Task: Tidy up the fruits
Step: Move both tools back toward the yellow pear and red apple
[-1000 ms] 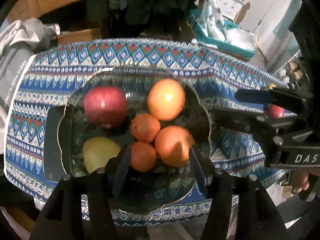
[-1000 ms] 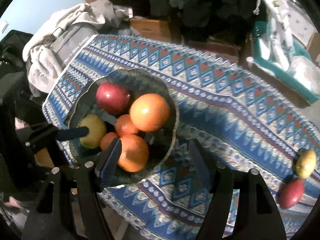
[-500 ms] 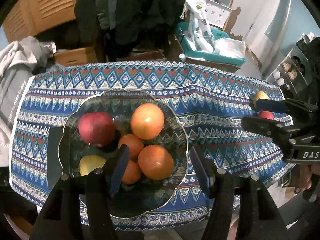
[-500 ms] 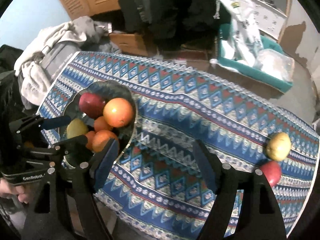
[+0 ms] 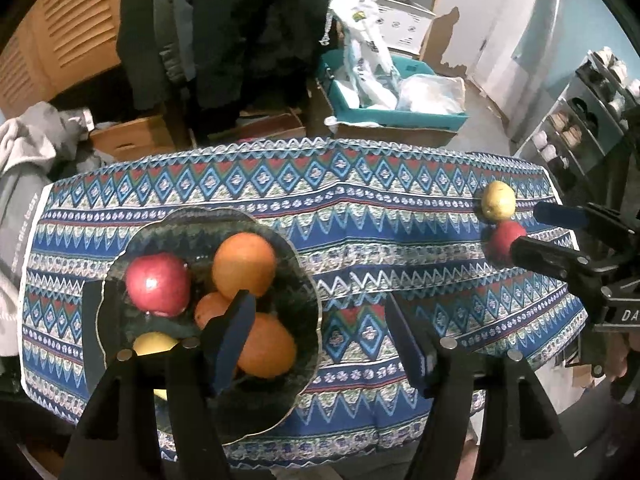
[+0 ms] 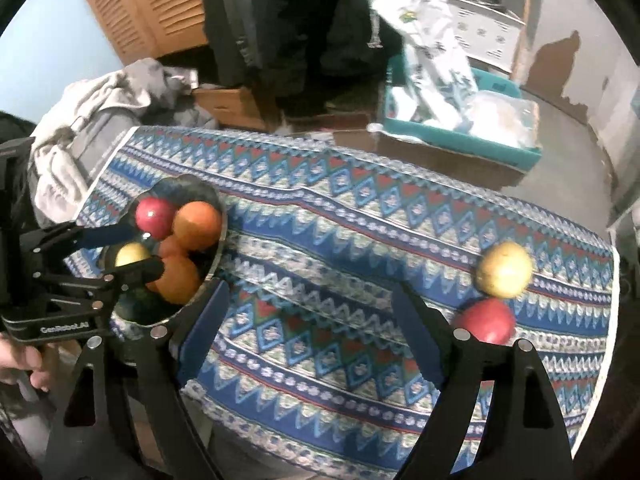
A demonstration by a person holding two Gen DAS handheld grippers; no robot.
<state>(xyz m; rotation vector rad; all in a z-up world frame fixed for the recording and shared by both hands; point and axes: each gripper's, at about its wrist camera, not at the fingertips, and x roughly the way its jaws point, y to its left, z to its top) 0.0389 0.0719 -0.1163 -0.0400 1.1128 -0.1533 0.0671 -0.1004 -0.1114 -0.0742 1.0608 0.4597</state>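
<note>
A dark glass bowl (image 5: 308,292) (image 6: 218,248) sits at the left of the patterned tablecloth (image 5: 360,216). It holds a red apple (image 5: 158,283), several oranges (image 5: 244,264) and a yellow fruit (image 5: 154,343). A yellow apple (image 5: 498,201) (image 6: 505,269) and a red apple (image 5: 503,240) (image 6: 486,320) lie on the cloth at the far right. My left gripper (image 5: 320,336) is open and empty above the bowl's right edge. My right gripper (image 6: 310,328) is open and empty above the cloth, left of the two loose apples.
Behind the table stand a teal crate with white bags (image 5: 384,92), cardboard boxes (image 5: 132,140) and dark hanging coats (image 5: 240,32). Grey clothing (image 6: 92,128) is piled past the table's left end. Shelves (image 5: 592,120) stand at the right.
Both grippers have pulled back and up from the bowl and shifted right. More of the table shows, and the two loose apples sit nearer the right gripper.
</note>
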